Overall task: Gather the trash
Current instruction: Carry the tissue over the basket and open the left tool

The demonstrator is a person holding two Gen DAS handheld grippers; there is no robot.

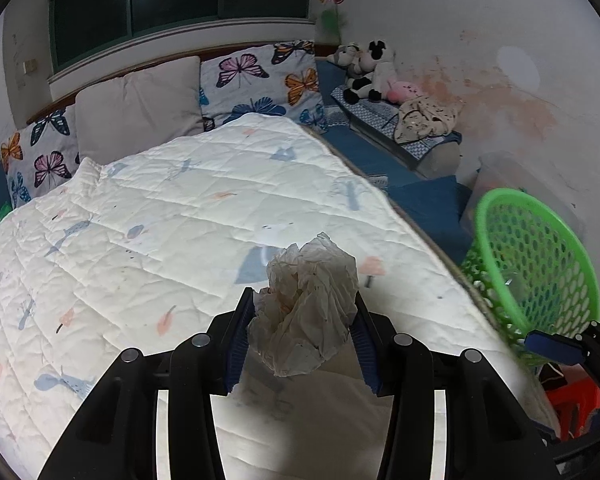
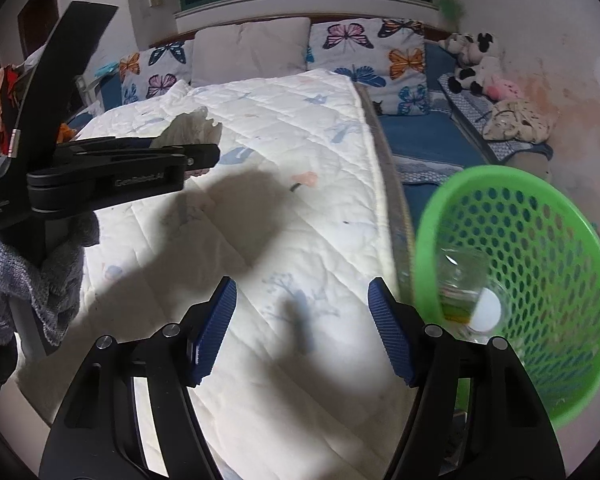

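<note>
Crumpled paper: a white, creased tissue wad (image 1: 306, 308) sits at lower centre of the left wrist view, pinched between the two blue pads of the left tongs (image 1: 304, 334), its top bulging out past the pad tips.
Left tongs: closed onto the wad, pads pressing both its sides (in the right wrist view these tongs (image 2: 204, 152) show at left of frame, the paper (image 2: 192, 130) sticking out at the tips).
Right tongs: the right tongs (image 2: 302, 300) are spread wide at lower centre of their own view, nothing between the pads, only the quilt (image 2: 268, 128) behind them.
Green basket: a mesh basket (image 2: 540, 264) fills the right of the right wrist view, tilted with its mouth toward the camera, just beside the right-hand pad; something clear and glassy lies inside, too blurred to name.
Bed: the white quilted cover (image 1: 160, 216) lies below the held wad; the basket (image 1: 536, 256) stands at the right of that frame, past the bed's edge.
</note>
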